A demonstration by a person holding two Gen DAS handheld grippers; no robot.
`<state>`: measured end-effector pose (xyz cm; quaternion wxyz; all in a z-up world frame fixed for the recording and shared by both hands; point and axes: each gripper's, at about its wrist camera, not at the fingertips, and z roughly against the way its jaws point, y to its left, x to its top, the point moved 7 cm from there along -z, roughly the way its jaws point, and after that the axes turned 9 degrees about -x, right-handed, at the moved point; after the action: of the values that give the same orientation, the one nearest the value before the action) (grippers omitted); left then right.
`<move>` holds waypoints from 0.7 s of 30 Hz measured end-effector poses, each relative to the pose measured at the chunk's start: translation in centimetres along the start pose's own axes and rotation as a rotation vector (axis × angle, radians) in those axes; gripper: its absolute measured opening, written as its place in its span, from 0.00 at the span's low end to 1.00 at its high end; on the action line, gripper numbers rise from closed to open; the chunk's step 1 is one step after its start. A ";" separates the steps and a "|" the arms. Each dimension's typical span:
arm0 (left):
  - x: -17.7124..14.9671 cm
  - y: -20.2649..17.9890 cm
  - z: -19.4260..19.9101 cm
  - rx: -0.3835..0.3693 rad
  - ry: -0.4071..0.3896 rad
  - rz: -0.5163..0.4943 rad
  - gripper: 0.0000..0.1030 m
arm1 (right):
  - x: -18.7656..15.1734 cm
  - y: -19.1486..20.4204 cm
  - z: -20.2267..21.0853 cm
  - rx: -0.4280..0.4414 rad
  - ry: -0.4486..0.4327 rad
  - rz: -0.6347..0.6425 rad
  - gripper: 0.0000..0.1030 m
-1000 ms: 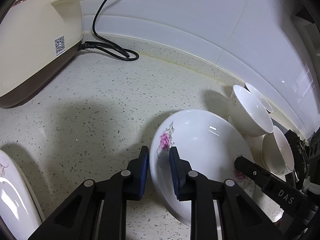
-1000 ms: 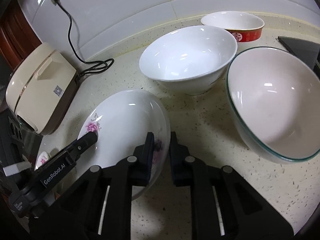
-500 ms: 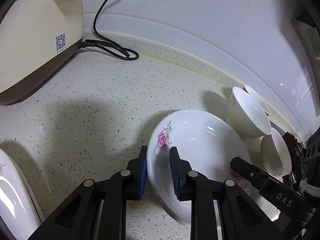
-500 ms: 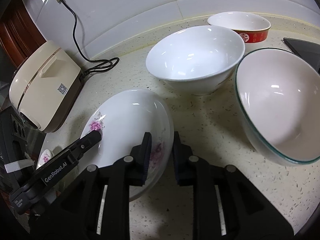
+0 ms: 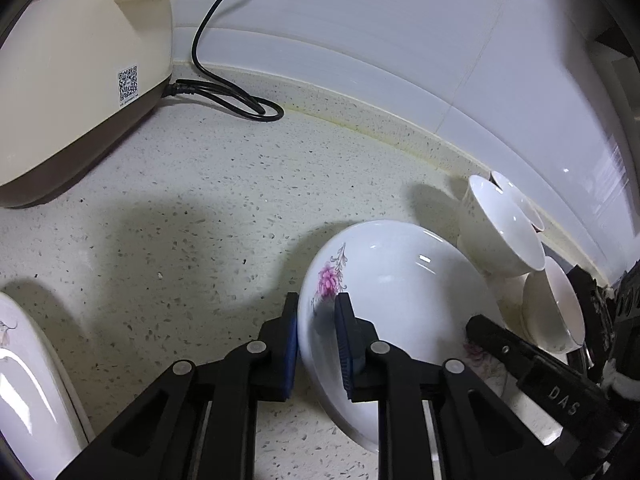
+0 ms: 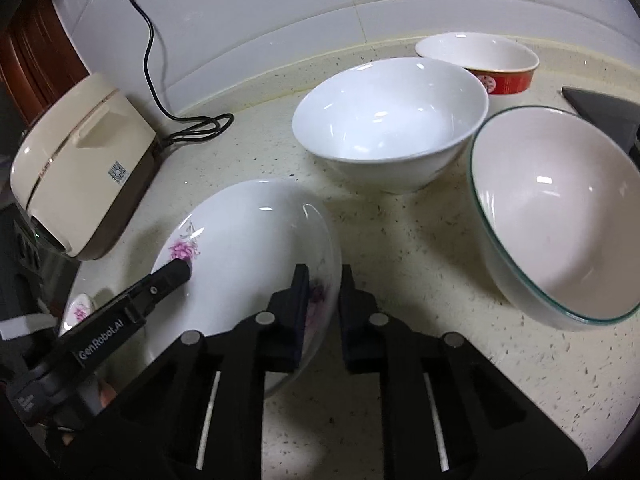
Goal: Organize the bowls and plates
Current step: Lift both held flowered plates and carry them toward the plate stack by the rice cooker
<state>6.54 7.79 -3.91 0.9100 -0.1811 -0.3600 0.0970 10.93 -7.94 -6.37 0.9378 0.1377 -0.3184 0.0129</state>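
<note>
A white plate with pink flowers (image 5: pixel 400 300) lies on the speckled counter, tilted a little. My left gripper (image 5: pixel 316 320) straddles its near-left rim, its jaws closing with the blue pads against both faces of the rim. In the right wrist view my right gripper (image 6: pixel 324 292) straddles the opposite rim of the same plate (image 6: pixel 248 248), jaws closing on it too. One left finger (image 6: pixel 172 276) shows over the flower print. One right finger (image 5: pixel 480 324) reaches in from the lower right.
A plain white bowl (image 6: pixel 392 120), a green-rimmed bowl (image 6: pixel 552 216) and a red bowl (image 6: pixel 480 60) stand beyond and right of the plate. A cream rice cooker (image 5: pixel 80 60) with a black cord (image 5: pixel 224 92) stands far left. Another flowered plate (image 5: pixel 24 380) lies at the lower left.
The left pads have drawn in onto the plate's rim. The right jaws widened a little, then narrowed onto the rim again. The plate barely shifted.
</note>
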 end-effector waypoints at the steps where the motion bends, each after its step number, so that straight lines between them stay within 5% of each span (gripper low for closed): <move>1: 0.0 0.1 0.1 0.003 -0.002 -0.001 0.17 | 0.0 0.1 0.0 0.002 -0.002 0.004 0.16; 11: 0.4 -1.3 2.6 0.067 -0.118 -0.092 0.17 | 0.2 0.1 1.1 0.082 -0.018 -0.032 0.16; 21: 1.0 -0.1 4.9 0.049 -0.196 -0.025 0.17 | 0.2 1.8 1.8 0.153 -0.027 -0.012 0.16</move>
<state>3.84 9.25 0.03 0.8758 -0.1440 -0.4469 0.1117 9.82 -6.70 -4.50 0.9202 0.2110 -0.3283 0.0296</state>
